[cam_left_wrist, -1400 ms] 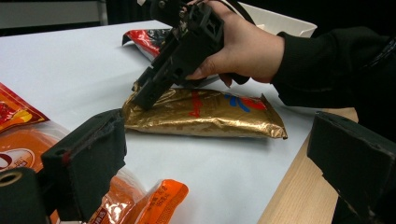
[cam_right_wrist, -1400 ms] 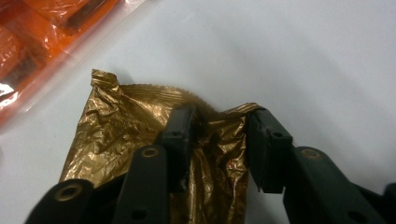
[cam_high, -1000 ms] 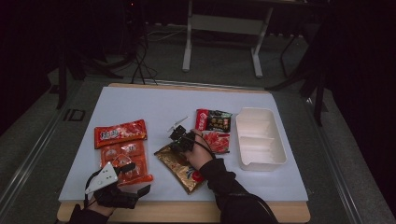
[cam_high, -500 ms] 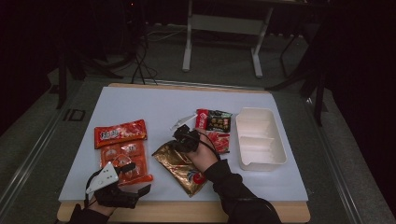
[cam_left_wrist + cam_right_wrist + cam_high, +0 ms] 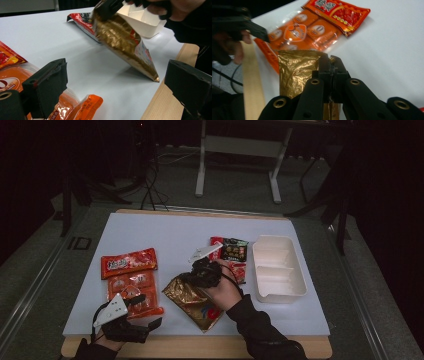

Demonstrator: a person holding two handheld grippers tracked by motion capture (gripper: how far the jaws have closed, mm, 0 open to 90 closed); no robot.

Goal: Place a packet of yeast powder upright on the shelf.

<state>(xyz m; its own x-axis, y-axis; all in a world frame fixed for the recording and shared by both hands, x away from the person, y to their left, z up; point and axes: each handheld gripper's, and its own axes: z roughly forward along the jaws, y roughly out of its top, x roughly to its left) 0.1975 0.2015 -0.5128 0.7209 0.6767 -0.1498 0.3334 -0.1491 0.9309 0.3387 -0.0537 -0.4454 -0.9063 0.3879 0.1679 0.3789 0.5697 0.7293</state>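
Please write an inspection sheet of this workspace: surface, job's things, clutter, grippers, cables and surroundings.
Surface: white sheet on a wooden table.
Job's things: gold bag, top edge lifted, lower corner on the sheet; white tray beside it.
Clutter: two orange packs, a red pack.
Grippers: right gripper shut on the gold bag; left gripper open, holding nothing.
Cables: floor cables behind the table.
Surroundings: dark room, metal stand.

gold pouch point(image 5: 295, 71) – crinkled glossy foil; orange packets point(image 5: 134, 287) – shiny clear plastic; tray point(image 5: 278, 268) – matt; table edge point(image 5: 165, 100) – wood.
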